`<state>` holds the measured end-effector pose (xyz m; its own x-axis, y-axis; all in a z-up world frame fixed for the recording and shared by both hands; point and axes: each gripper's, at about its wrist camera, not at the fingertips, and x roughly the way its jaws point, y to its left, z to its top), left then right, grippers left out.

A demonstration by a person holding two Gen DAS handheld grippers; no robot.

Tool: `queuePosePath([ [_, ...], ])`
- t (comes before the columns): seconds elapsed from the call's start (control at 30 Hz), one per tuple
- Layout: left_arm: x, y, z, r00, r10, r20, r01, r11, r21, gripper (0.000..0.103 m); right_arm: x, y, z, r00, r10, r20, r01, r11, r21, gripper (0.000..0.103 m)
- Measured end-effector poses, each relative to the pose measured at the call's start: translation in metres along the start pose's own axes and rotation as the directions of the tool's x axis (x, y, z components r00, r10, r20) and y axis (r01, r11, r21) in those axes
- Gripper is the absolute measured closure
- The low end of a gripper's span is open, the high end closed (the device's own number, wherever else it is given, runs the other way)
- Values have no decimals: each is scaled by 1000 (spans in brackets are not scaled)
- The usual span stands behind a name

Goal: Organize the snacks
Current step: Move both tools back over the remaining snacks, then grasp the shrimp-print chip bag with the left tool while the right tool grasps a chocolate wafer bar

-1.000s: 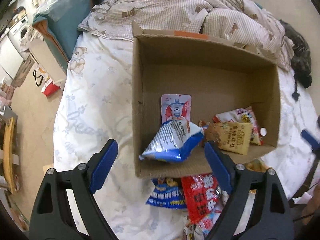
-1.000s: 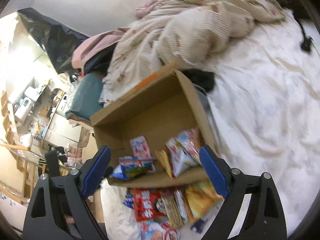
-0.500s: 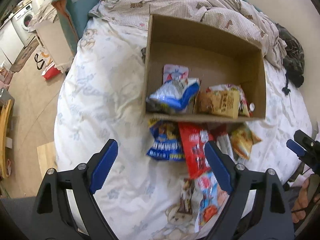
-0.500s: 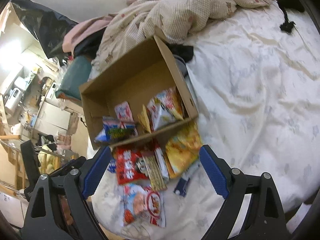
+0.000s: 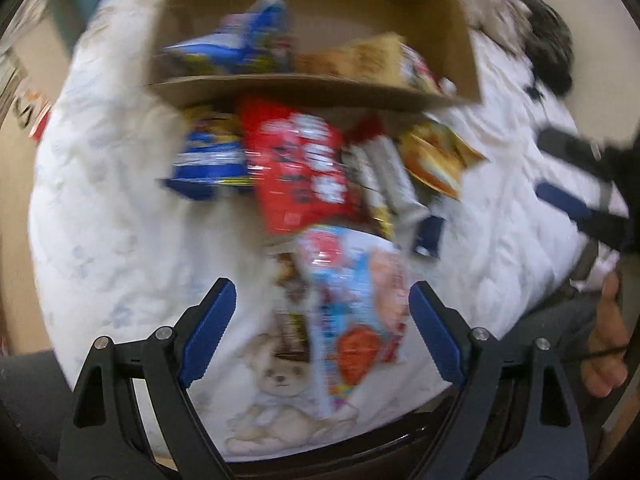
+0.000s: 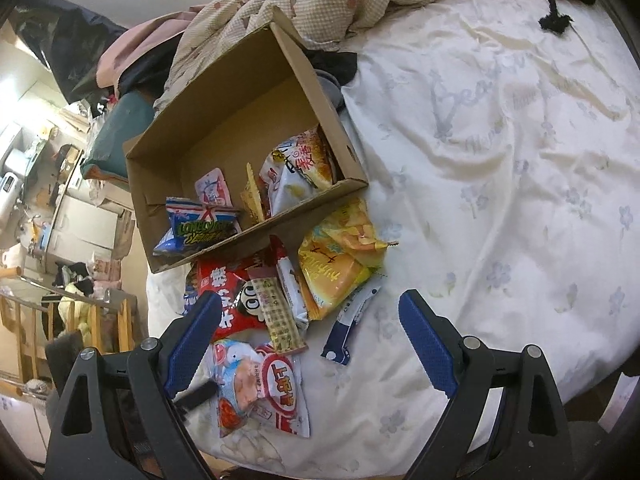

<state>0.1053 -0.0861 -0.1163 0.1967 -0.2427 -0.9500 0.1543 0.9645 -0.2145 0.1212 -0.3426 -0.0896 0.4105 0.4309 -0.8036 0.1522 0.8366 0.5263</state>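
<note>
Both grippers have swung down from the cardboard box (image 6: 256,128) toward the loose snacks on the bed (image 6: 500,160).
Left gripper (image 5: 322,330) hangs released over a shrimp-chip bag (image 5: 356,320); right gripper (image 6: 310,338) is released too, above a red packet (image 6: 228,296), yellow bag (image 6: 340,264) and blue stick (image 6: 350,320). More snacks lie inside the box.

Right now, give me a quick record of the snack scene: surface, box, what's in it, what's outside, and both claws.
surface: bed sheet, white with a floral print
box: cardboard box, open, on the sheet
in box: several packets, among them a blue bag
outside box: loose pile by the near wall, with a red bag, a yellow bag and a navy stick
left claw: open, empty
right claw: open, empty
</note>
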Motion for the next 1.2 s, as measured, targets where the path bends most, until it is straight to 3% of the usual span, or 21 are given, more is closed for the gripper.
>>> queuePosePath([
  [0.07, 11, -9, -2, 999, 2, -32, -2, 1000, 8, 17, -2, -1, 1, 1000, -1, 6, 1, 1000, 5, 11],
  [0.2, 32, -30, -4, 992, 105, -65, -100, 992, 75, 20, -6, -6, 1, 1000, 10, 15, -11, 999, 37, 11],
  [0.3, 41, -49, -9, 986, 157, -60, -145, 975, 167, 34, -8, -9, 2, 999, 32, 16, -33, 998, 52, 11],
  [0.37, 42, -59, -12, 980, 197, -43, -184, 963, 199, 35, -12, -8, 4, 999, 31, 26, -32, 999, 38, 11],
  [0.47, 45, -66, -11, 972, 231, -39, -217, 951, 219, 44, -13, -10, 6, 998, 49, 25, -50, 998, 44, 11],
  [0.5, 46, -68, -11, 971, 234, -44, -219, 949, 226, 55, -13, -10, 6, 998, 59, 23, -60, 997, 52, 11],
  [0.6, 38, -70, -9, 977, 204, -56, -187, 956, 226, 68, -12, -12, 7, 996, 84, 15, -85, 994, 75, 11],
  [0.7, 14, -67, -7, 988, 146, -50, -132, 968, 211, 69, -14, -9, 7, 995, 95, 18, -96, 993, 71, 11],
  [0.87, -36, -56, 2, 997, 72, 26, -75, 980, 186, 69, -14, -8, 7, 995, 100, 21, -101, 992, 71, 11],
  [1.0, -79, -41, 5, 991, 61, 122, -83, 979, 187, 69, -12, -7, 8, 995, 99, 13, -100, 992, 75, 11],
  [1.2, -107, 10, 19, 978, 81, 195, -97, 992, 75, 69, -5, -1, 5, 996, 91, -8, -90, 994, 63, 11],
])
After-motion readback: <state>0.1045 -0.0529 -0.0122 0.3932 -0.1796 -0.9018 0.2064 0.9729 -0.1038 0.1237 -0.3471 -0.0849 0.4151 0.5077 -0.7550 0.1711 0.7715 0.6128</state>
